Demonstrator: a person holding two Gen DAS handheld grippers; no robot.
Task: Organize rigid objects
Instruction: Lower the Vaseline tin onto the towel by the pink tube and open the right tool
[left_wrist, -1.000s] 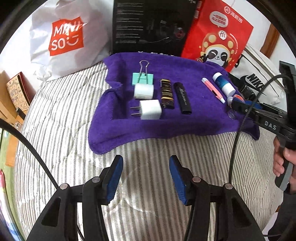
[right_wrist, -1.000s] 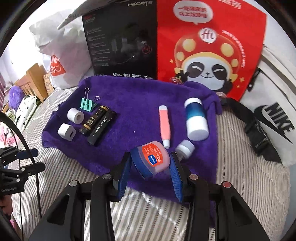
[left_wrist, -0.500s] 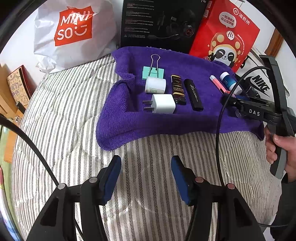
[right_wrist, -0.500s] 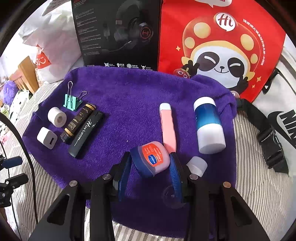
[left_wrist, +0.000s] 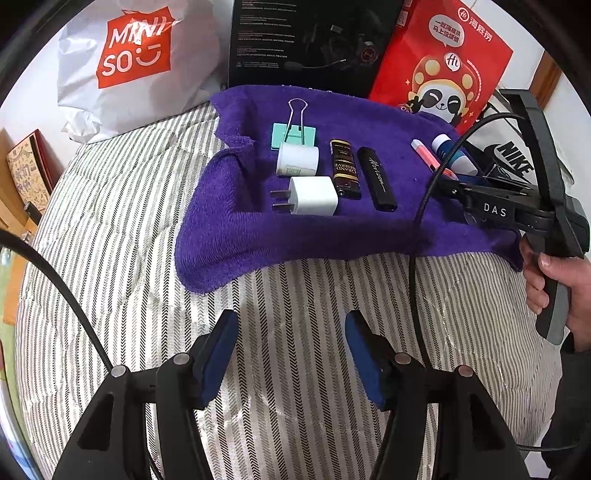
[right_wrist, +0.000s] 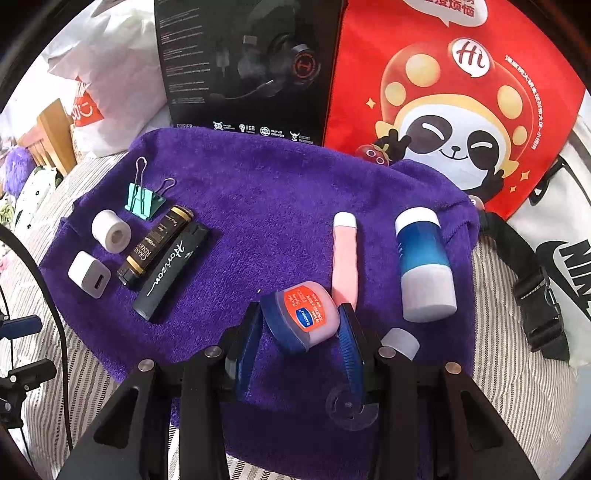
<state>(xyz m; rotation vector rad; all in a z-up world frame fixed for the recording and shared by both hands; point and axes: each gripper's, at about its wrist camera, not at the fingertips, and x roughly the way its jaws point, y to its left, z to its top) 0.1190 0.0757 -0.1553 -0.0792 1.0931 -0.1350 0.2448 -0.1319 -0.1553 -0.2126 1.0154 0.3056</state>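
Observation:
My right gripper (right_wrist: 301, 323) is shut on a small pink jar with a blue lid and orange label (right_wrist: 303, 319), held over the purple towel (right_wrist: 258, 206). On the towel lie a pink tube (right_wrist: 345, 258), a blue-and-white bottle (right_wrist: 424, 262), a black stick (right_wrist: 171, 271), a brown-and-gold lighter (right_wrist: 157, 245), a white tape roll (right_wrist: 110, 230), a white charger (right_wrist: 88, 274) and a green binder clip (right_wrist: 142, 201). My left gripper (left_wrist: 291, 350) is open and empty over the striped bedding (left_wrist: 122, 221), short of the towel (left_wrist: 258, 229).
A black headset box (right_wrist: 251, 62), a red panda bag (right_wrist: 454, 92) and a white Miniso bag (left_wrist: 136, 62) stand behind the towel. A Nike bag (right_wrist: 554, 240) lies at the right. A small white cap (right_wrist: 400, 343) and a clear suction cup (right_wrist: 351, 410) lie near my right fingers.
My right gripper has carried the jar forward over the towel, closer to the pink tube. My left gripper has drifted slightly and stays open.

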